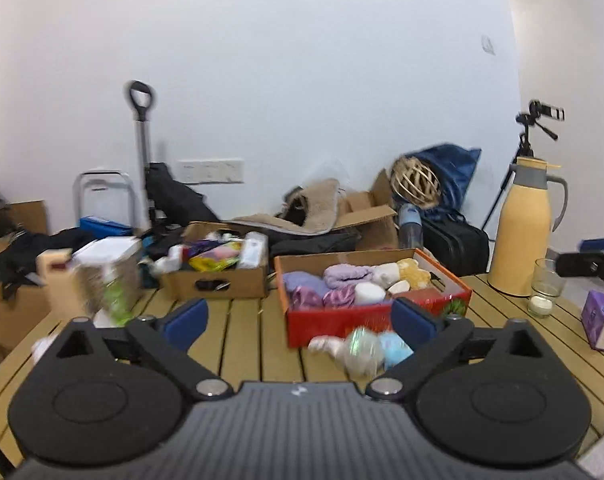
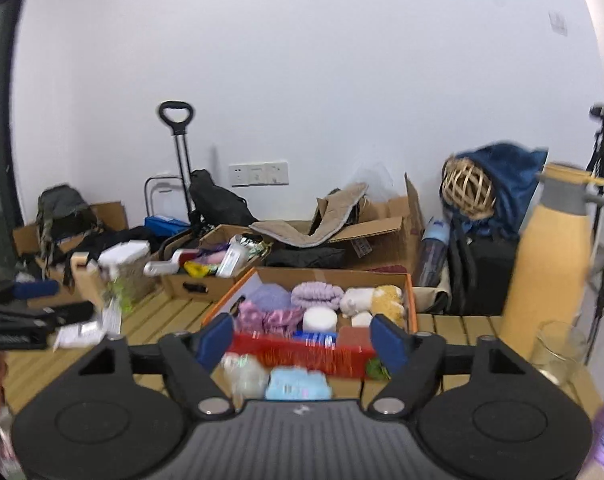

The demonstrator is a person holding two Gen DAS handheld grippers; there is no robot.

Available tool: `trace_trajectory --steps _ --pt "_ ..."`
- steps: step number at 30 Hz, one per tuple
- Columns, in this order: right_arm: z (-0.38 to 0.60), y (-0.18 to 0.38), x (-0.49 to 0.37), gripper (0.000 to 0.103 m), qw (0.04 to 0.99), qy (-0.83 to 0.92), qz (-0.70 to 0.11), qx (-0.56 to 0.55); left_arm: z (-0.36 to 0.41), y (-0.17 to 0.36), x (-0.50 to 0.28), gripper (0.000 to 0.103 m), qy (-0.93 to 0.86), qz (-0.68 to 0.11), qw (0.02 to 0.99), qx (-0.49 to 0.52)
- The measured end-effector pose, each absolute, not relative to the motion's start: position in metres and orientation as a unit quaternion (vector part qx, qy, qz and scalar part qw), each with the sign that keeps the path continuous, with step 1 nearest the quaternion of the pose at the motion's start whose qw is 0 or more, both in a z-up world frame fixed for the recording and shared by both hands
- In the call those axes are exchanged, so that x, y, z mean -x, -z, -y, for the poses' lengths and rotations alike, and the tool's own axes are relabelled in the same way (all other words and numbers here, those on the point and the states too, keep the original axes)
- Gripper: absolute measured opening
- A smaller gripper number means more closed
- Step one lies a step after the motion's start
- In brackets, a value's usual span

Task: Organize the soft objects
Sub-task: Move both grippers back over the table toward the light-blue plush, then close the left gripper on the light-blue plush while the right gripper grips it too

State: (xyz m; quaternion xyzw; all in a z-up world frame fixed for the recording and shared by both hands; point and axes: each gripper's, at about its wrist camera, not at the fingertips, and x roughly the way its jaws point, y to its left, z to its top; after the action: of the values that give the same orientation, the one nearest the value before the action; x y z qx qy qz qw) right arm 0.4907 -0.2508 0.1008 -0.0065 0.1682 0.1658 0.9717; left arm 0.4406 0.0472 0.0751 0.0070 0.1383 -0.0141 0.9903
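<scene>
We log: left gripper (image 1: pixel 300 316) spread wide, empty; right gripper (image 2: pixel 302 336) likewise wide, empty; red box (image 1: pixel 376 314) on slatted table (image 1: pixel 242 332) — soft items inside; blue plush (image 2: pixel 297 385) and wrapped bundle (image 2: pixel 244 374) just before box.

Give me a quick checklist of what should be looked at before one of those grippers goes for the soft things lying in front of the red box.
1. Left gripper open and holding nothing: ok.
2. Right gripper open and holding nothing: ok.
3. Loose items still outside the red box, namely the light blue soft item and the clear wrapped bundle: not ok, both lie on the table in front of it.
4. Room left in the box: cannot tell, it already looks quite full.
5. Sharp view of the targets: not ok, both are blurred.
6. Glass standing apart from the targets: ok.
</scene>
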Motion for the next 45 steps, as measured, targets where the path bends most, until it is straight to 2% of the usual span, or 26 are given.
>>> trace_trajectory --steps 4,10,15,20,25,31,32,34,37,45 --pt "0.252 -0.064 -0.407 0.091 0.978 -0.159 -0.136 0.014 -0.050 -0.045 -0.366 0.103 -0.003 -0.132 0.991 0.001" --pt "0.252 -0.027 -0.318 0.092 0.981 -0.136 -0.136 0.024 -0.053 -0.023 -0.295 0.103 0.012 -0.152 0.988 -0.034" --pt "0.260 -0.018 -0.291 0.093 0.981 -0.133 -0.143 0.006 -0.048 -0.022 -0.290 0.103 0.014 -0.149 0.988 -0.032" --pt "0.264 -0.013 -0.298 0.093 0.981 -0.127 -0.149 -0.004 -0.041 -0.017 -0.302 0.103 0.027 -0.155 0.987 -0.030" --pt "0.265 -0.003 -0.327 0.092 0.976 -0.132 -0.169 -0.026 -0.029 -0.003 -0.334 0.103 0.046 -0.179 0.982 -0.037" --pt "0.268 0.013 -0.396 0.091 0.967 -0.145 -0.201 -0.053 -0.004 0.007 -0.411 0.102 0.113 -0.214 0.970 0.015" --pt "0.268 0.014 -0.410 0.091 0.966 -0.147 -0.205 -0.055 0.003 0.010 -0.427 0.100 0.122 -0.219 0.968 0.020" --pt "0.269 0.014 -0.442 0.090 0.965 -0.150 -0.209 -0.052 0.016 0.014 -0.464 0.083 0.129 -0.234 0.963 0.034" --pt "0.267 0.015 -0.498 0.087 0.964 -0.155 -0.211 -0.039 0.031 0.029 -0.526 0.065 0.133 -0.285 0.946 0.079" --pt "0.261 0.028 -0.642 0.079 0.945 -0.186 -0.258 -0.071 0.043 0.062 -0.651 0.061 0.100 -0.331 0.930 0.128"
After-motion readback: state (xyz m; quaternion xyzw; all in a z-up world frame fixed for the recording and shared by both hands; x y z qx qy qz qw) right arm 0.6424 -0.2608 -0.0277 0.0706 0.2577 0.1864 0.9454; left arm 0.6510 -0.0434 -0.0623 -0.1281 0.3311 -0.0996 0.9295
